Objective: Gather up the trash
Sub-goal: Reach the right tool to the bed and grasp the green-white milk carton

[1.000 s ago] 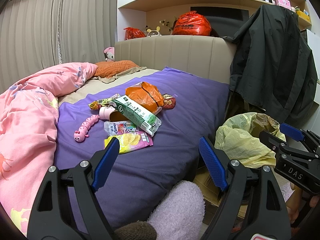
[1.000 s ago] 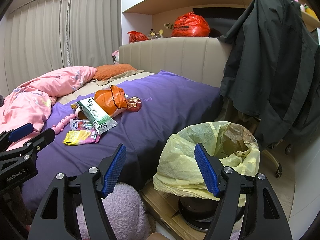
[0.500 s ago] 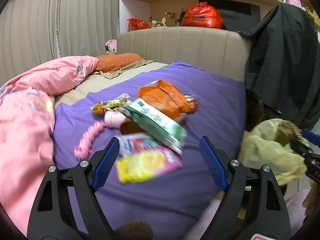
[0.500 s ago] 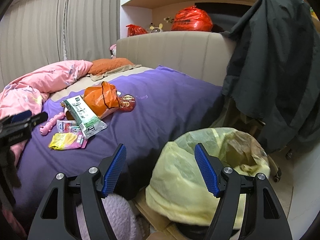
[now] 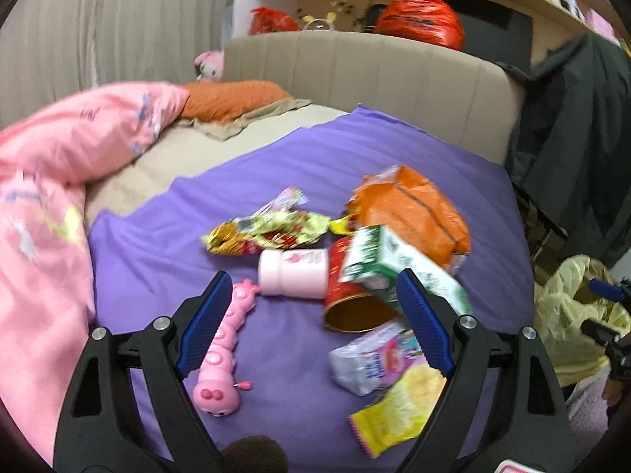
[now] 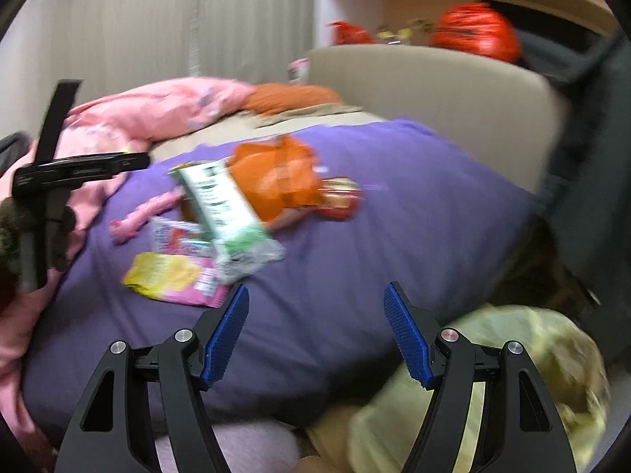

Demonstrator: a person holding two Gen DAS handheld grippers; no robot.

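Trash lies piled on the purple bedspread [image 5: 276,173]: an orange bag [image 5: 410,213], a green-white carton [image 5: 398,268], a red can [image 5: 351,295] on its side, a pink bottle [image 5: 294,272], crinkled snack wrappers [image 5: 268,232], a tissue pack [image 5: 374,358] and a yellow-pink packet [image 5: 394,414]. My left gripper [image 5: 313,323] hovers open just short of the bottle and can. My right gripper [image 6: 315,331] is open over the bed's near edge, right of the yellow-pink packet [image 6: 173,276] and carton [image 6: 224,213]. A yellow bin bag [image 6: 493,386] sits below right.
A pink caterpillar toy [image 5: 221,358] lies beside the left finger. A pink duvet [image 5: 47,197] covers the bed's left side. A dark jacket [image 5: 572,138] hangs at the right, by the beige headboard [image 5: 374,71]. Red bags [image 5: 422,19] sit on the shelf behind.
Both grippers have moved forward and left over the bed. The pile now fills the left wrist view, and the bin bag has slid to the right edge of both views. Jaws stayed open.
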